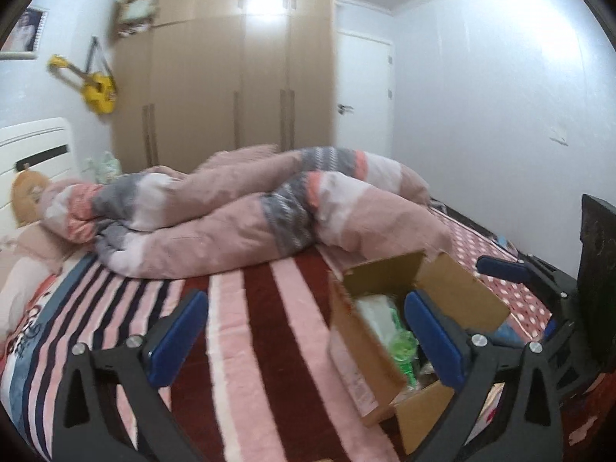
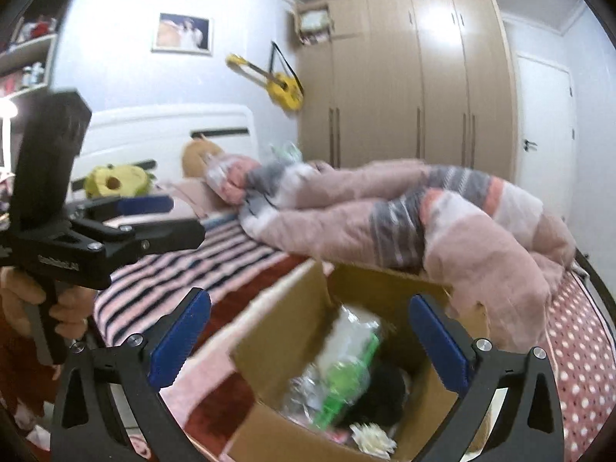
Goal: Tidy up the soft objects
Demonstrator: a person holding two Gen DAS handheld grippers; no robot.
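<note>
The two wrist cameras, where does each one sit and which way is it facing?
Left wrist: on the left gripper, facing the striped bedspread and tan wardrobe; the right gripper shows.
Right wrist: on the right gripper, over the open cardboard box; the left gripper shows.
Shared: box, crumpled pink quilt, wardrobe.

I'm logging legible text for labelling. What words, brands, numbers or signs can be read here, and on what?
None can be read for certain.
Left gripper: pale lettering on its black body, too blurred.
Bed cover: dark script-like print at its edge, illegible.
Green and white packet in the cardboard box: any print is blurred.
</note>
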